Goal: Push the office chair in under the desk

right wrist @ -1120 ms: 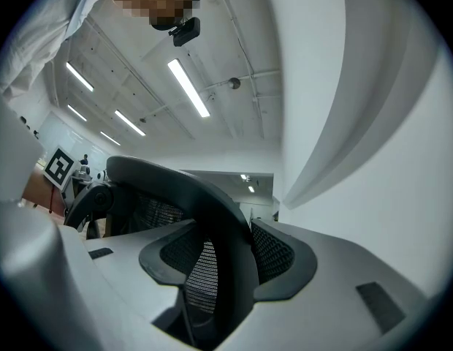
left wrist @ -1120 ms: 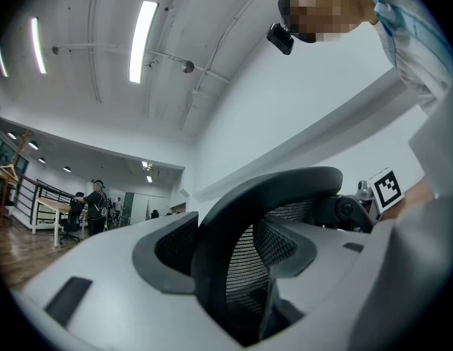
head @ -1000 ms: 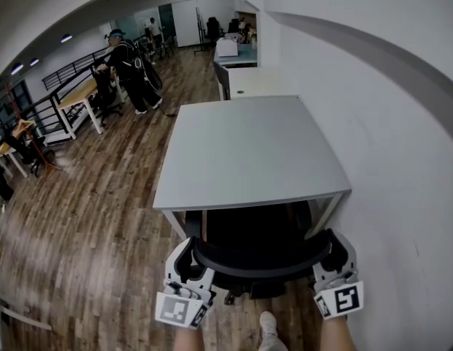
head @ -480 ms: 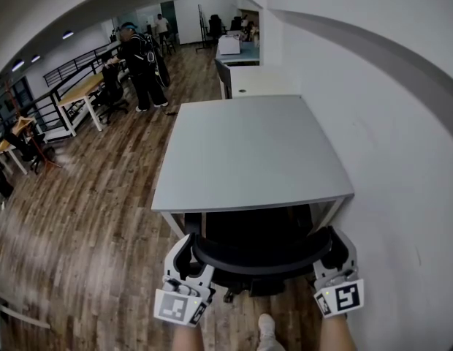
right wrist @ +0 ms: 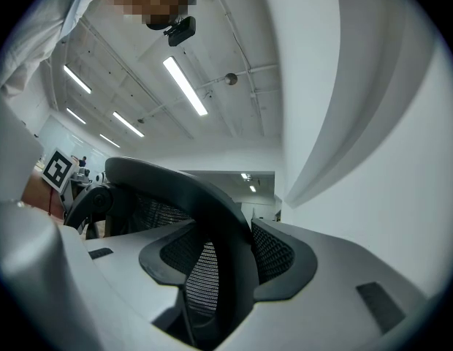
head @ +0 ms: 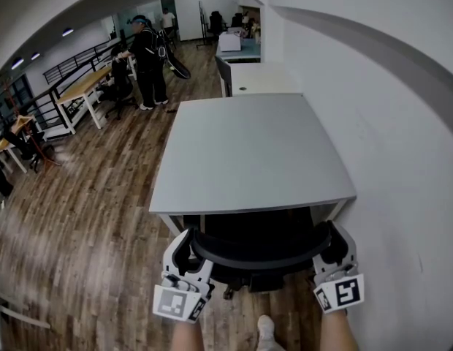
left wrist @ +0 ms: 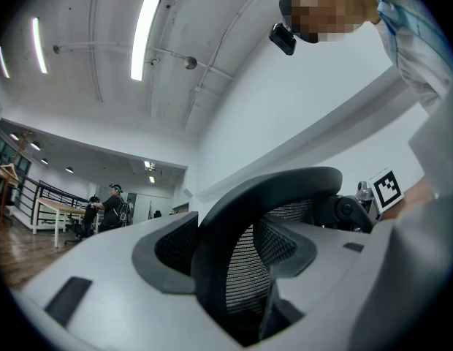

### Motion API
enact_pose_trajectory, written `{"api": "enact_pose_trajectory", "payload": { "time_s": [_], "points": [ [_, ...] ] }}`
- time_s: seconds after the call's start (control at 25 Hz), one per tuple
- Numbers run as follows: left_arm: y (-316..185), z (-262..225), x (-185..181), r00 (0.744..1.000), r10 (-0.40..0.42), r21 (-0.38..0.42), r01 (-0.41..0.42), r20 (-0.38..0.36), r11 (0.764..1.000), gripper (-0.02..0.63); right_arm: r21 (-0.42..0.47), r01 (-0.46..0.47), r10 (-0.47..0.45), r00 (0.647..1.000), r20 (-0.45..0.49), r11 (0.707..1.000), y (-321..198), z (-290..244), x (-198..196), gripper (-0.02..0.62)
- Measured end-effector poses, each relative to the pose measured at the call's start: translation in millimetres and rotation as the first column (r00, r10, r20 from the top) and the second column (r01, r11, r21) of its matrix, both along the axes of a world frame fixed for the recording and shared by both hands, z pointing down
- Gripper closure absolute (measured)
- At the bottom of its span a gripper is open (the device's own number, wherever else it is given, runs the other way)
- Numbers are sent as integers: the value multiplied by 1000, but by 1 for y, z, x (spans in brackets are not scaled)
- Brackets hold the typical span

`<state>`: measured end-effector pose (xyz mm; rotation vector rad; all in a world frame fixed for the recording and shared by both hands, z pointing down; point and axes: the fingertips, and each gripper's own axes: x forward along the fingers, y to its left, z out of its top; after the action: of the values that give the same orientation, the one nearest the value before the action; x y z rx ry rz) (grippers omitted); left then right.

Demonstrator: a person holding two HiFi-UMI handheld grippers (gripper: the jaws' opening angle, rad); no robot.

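Note:
A black mesh office chair stands at the near edge of the grey desk, its seat mostly hidden beneath the top. My left gripper is shut on the left end of the backrest's curved rim, and my right gripper is shut on the right end. In the left gripper view the black backrest rim runs between the jaws of the left gripper, both pads against it. The right gripper view shows the same backrest rim clamped in the right gripper.
A white wall runs close along the desk's right side. More desks stand behind it. People stand far left by wooden tables. Wood floor lies open to the left. My shoe is just behind the chair.
The chair and both grippers have moved forward, so the backrest sits closer to the desk's near edge. A person in the background has walked to the right.

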<state>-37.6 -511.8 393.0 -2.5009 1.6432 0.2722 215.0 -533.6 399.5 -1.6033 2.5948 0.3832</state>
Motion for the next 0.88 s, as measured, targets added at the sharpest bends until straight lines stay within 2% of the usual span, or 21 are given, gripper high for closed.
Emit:
{"api": "enact_pose_trajectory", "payload": {
  "time_s": [0.88],
  "points": [
    [-70,1,-3,999,-34,-12,34,-3,999,374,-24,32,-32,999,5,999,-78,4,-2,379]
  ]
}}
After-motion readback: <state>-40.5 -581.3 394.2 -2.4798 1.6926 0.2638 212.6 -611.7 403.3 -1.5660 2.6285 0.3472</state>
